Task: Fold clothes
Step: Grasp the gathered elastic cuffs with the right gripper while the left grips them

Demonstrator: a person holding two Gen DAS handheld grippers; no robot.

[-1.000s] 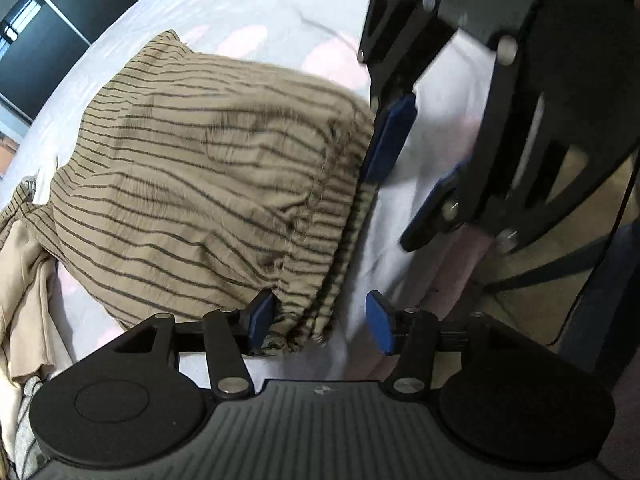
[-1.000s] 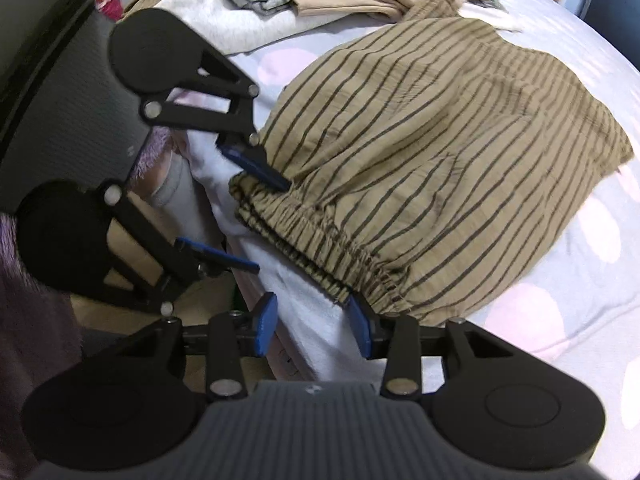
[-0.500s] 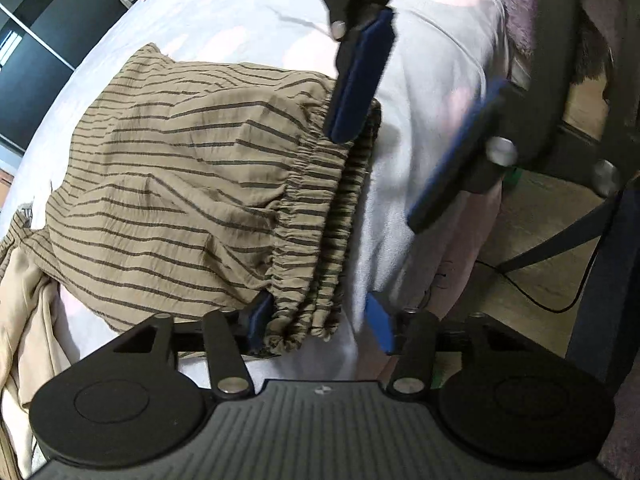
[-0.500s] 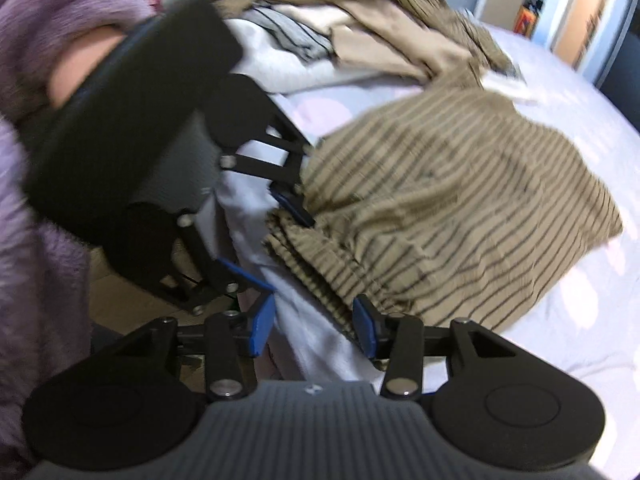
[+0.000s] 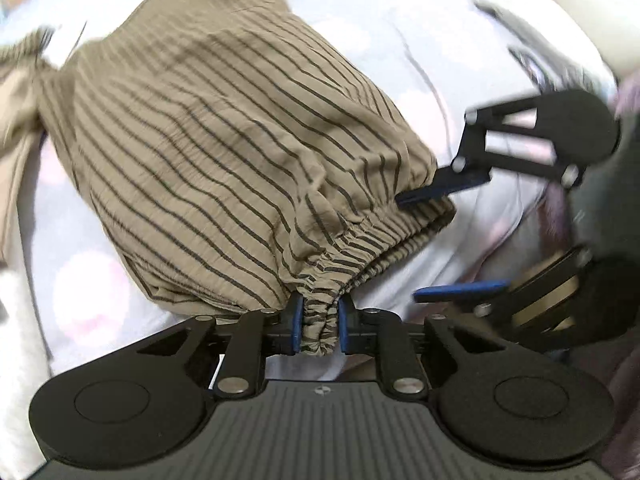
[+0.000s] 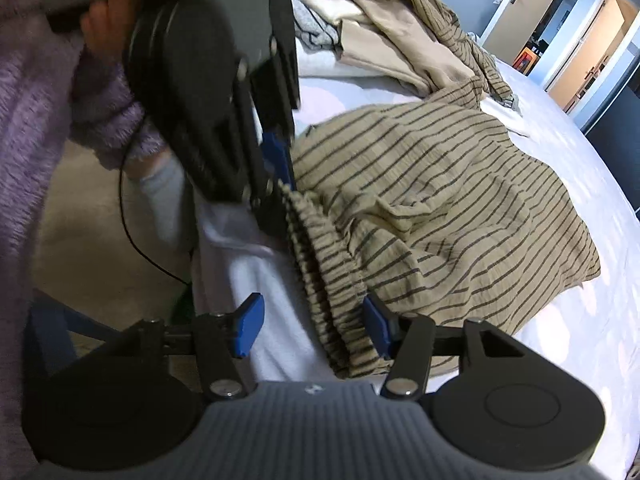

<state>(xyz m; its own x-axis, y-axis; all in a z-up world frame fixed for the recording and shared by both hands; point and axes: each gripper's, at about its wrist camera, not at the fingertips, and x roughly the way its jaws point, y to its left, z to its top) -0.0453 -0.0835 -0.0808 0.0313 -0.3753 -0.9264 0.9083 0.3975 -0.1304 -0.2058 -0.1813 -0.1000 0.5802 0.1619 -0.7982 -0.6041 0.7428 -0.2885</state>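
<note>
While the left gripper (image 5: 318, 322) is closing, its blue pads already pinch the gathered waistband (image 5: 372, 240) of the striped garment (image 5: 224, 152), which lies spread on the pale bedsheet (image 5: 440, 80); the fold is at its gripping stage. At right, the right gripper (image 5: 452, 240) straddles the waistband's other end, blurred.

Seen from the right wrist, the right gripper (image 6: 310, 328) is opening, with the waistband (image 6: 320, 264) between its pads but not pinched. It likely must close before both lift together. The left gripper (image 6: 276, 176) is smeared, and a clothes pile (image 6: 400, 20) lies far off.
</note>
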